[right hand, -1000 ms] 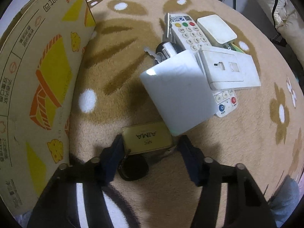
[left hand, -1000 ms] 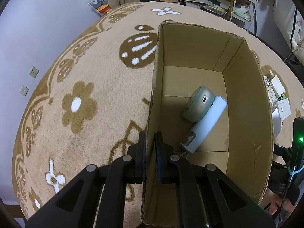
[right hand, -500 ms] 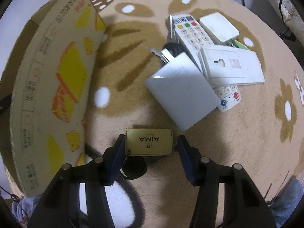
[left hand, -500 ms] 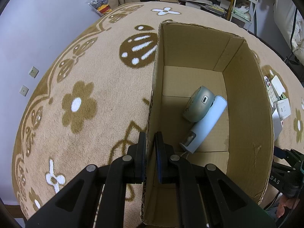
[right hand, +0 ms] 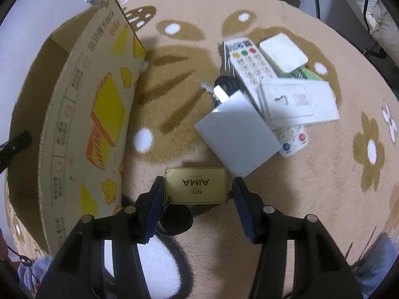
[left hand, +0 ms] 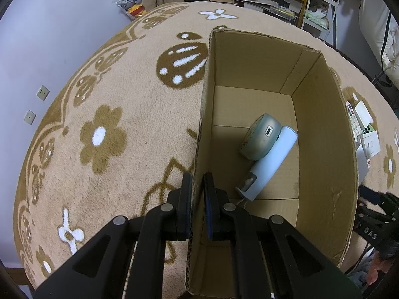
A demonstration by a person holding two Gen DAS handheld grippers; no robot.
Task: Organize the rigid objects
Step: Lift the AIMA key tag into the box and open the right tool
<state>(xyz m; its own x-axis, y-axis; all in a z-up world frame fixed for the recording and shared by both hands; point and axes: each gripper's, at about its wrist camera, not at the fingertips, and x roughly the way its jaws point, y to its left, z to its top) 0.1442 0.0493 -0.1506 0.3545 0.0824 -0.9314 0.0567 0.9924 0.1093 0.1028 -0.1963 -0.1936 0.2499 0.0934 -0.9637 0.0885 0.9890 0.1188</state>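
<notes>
right fingers [right hand: 239,199] clamp gold nfc card [right hand: 195,185] edgewise, between pads.

Fleecy matt carpet [left hand: 119,114]; rough corrugated cardboard box [left hand: 324,129]; brushed gold metallic-looking card [right hand: 195,185]; glossy white plastic slab [right hand: 237,137].

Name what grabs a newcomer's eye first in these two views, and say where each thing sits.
The gold rectangular card printed AIMA NFC stands out, clamped between the right gripper fingers above the beige flower-patterned carpet. Beside it looms the tall brown cardboard box, its near wall pinched by the left gripper. On the carpet beyond the card lies a heap topped by a white glossy rectangular plate.
</notes>
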